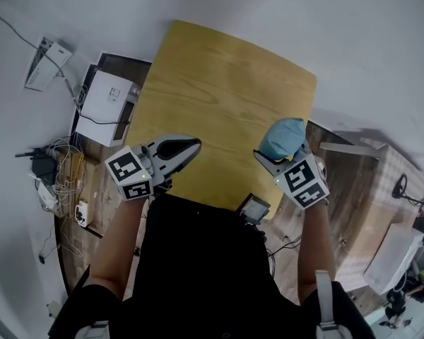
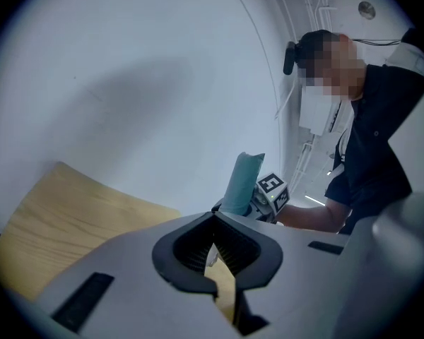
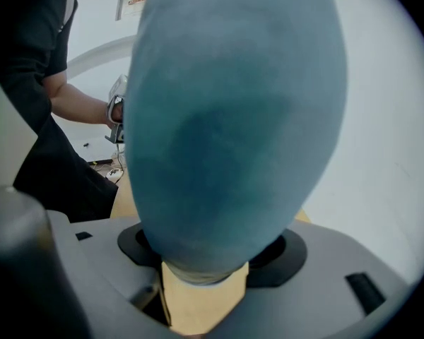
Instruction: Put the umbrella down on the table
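Note:
A folded teal umbrella [image 1: 283,138] stands upright in my right gripper [image 1: 279,154], which is shut on its lower end above the near right part of the wooden table [image 1: 219,97]. In the right gripper view the umbrella [image 3: 233,111] fills most of the frame. The left gripper view shows the umbrella [image 2: 242,182] upright beside the right gripper's marker cube. My left gripper [image 1: 182,149] hovers over the table's near left edge, shut, with nothing between its jaws [image 2: 213,251].
A white box [image 1: 107,97] and a tangle of cables [image 1: 60,175] lie on the floor left of the table. A small dark device [image 1: 254,208] sits by the table's near edge. White furniture [image 1: 392,256] stands at the right.

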`<state>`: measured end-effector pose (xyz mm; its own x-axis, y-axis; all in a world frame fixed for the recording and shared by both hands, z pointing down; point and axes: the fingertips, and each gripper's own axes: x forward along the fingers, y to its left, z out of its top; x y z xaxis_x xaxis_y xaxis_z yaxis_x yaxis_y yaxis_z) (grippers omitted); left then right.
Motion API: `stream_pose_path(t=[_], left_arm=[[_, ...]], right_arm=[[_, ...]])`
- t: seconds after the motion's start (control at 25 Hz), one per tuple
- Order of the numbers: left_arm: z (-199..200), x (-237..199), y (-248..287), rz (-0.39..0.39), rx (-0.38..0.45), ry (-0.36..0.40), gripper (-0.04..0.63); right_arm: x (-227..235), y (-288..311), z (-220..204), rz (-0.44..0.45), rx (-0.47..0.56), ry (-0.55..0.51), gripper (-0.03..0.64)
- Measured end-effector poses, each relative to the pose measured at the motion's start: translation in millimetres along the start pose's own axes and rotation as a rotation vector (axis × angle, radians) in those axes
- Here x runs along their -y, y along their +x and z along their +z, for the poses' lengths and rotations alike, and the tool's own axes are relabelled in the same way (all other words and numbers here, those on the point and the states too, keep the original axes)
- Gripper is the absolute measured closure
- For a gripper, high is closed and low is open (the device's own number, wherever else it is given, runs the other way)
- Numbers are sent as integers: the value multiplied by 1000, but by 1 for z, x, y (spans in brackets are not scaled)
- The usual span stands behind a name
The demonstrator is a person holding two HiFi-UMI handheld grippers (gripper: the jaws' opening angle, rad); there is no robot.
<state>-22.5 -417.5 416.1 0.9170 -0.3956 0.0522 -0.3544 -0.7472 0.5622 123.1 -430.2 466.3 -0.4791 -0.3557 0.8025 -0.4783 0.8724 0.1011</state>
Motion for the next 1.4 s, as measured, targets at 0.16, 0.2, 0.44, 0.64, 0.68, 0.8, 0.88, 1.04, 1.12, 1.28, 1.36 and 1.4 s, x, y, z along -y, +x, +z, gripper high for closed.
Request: stream_pose_path(t=[0.16,0.2,0.44,0.64,0.68,0.8,0.88,1.04,1.12,1.28,1.36,1.4], left_arm=[[-1,-19,-5,33,23,-24,583],[-3,-25,-6,32,21,-31,583],[-7,-56,1,22,4,-39,583],[-3,-70,3,25,15,-52,583],[-3,-72,3,24,15,-54,583],[-4,-80,-1,28,20,-63,583],[-7,-84,-5,34,20,-74,583],[-15,-90,-7,36,12,-92,583],[-20,-94,-9,38,10,-101,583],[-26,-97,-10,40,5,-114,583],[-29,-99,-10,41,3,-121,583],[-31,-101,-11,42,2,-125,583]], right_arm=[[19,27,-7,11,-43,-24,313],[22,35,-8,16,-58,-27,313],[28,63,-8,41,-95,-40,313],[31,80,3,74,-72,-15,313],[32,84,5,78,-68,-11,313],[32,97,10,93,-64,-6,313],[29,107,11,109,-65,-2,313],[28,125,7,130,-72,15,313],[26,136,5,138,-80,21,313],[22,153,0,151,-97,25,313],[22,159,-2,153,-102,28,313],[21,163,-3,154,-105,30,313]])
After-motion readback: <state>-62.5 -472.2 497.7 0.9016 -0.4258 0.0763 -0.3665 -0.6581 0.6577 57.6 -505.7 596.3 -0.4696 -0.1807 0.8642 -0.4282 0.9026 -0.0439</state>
